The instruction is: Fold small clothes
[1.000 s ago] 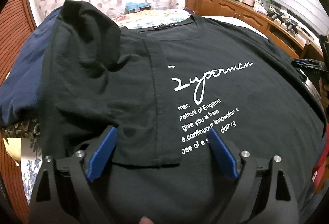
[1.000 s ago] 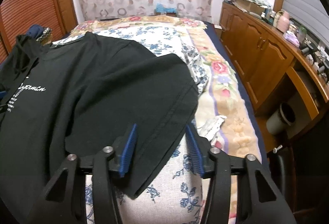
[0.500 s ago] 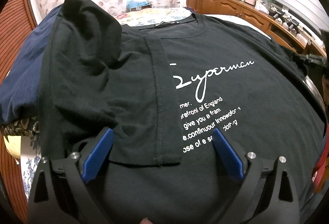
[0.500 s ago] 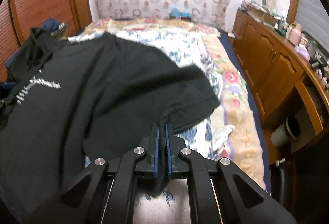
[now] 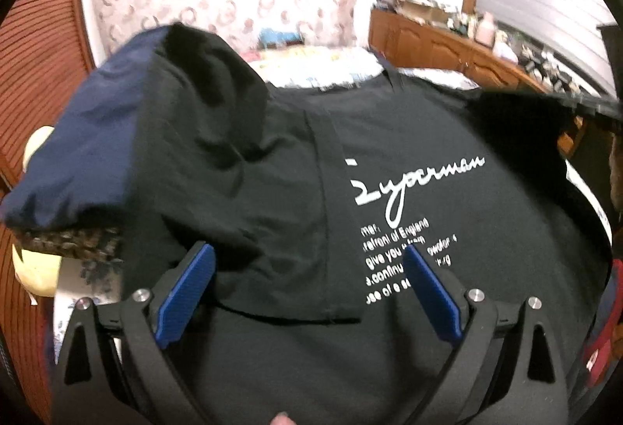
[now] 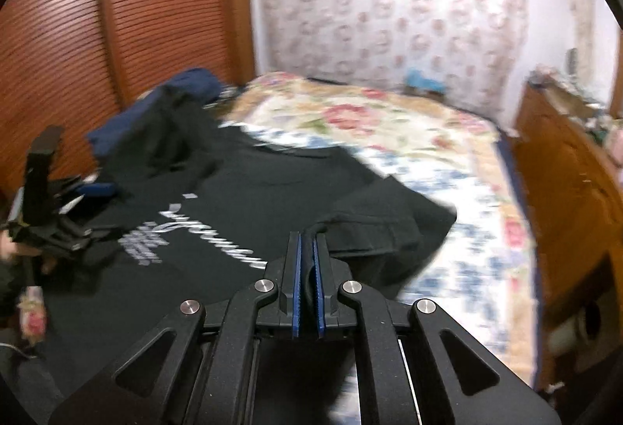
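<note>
Right hand-held gripper (image 6: 307,242) clamped on the sleeve of a black cotton T-shirt (image 5: 447,136) with white print, spread on a bed (image 6: 393,136) with a floral cover.

Its blue pads are pressed together on a pinch of sleeve cloth, lifted over the shirt's body near the bed's right edge. The left hand-held gripper (image 5: 307,263) hovers with its jaws wide apart above the shirt's other side, where the sleeve is already folded inward; nothing lies between its pads. The print reads roughly "Superman" in script, its first letter partly covered by the fold; below it run small lines with "of England" and "give you" legible, the rest blurred or cut off. A navy blue garment (image 5: 89,136) lies under the shirt at the bed's left edge, mostly hidden.
</note>
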A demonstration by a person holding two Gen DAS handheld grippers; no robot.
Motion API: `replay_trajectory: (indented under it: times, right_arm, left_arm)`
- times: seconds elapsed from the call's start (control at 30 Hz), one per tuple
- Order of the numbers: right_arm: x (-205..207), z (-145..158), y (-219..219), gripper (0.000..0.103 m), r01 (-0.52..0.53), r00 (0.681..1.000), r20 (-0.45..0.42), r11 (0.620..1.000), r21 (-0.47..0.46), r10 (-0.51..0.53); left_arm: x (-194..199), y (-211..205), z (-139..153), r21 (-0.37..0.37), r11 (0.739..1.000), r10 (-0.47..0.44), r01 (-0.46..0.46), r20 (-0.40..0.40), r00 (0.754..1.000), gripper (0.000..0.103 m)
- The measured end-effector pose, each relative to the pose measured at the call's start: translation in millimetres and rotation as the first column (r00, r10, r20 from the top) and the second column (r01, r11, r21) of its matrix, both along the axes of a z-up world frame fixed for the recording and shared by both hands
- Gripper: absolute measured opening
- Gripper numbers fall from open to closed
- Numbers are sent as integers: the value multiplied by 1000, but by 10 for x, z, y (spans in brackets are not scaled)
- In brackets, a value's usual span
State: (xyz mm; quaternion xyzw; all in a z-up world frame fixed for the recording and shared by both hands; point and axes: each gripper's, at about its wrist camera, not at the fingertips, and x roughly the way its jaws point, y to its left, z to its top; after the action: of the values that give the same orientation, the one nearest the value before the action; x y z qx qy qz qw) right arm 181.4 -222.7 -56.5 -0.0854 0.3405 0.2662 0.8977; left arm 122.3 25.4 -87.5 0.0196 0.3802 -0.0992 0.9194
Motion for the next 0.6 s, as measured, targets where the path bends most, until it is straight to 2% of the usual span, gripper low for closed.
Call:
replay_trajectory:
  times: [0.03,0.1,0.17,0.4,0.6]
  right_arm:
    - [-4,-29,57,6,-6,1000,-3,1000,-8,6]
    - [-23,-81,70,32,0,1000,-5,1000,-12,0]
    - [-11,-111,2,43,20,1000,-10,1000,-7,-20]
    - [101,-191,-346,43,122,992,-11,991,-57,-123]
    - [402,-463,-522,43,195,977,-63,975,-108,-202]
  left_arm:
    - [-12,17,29,3,1000,8,-8,16,1000,98]
    - [-42,56,93,9,1000,23,-23,50,998,98]
    - [-69,92,150,-3,999,35,-35,73,997,98]
    - [-94,140,276,-34,998,50,-46,113,992,98]
    - [-153,194,310,-49,997,57,-52,107,993,98]
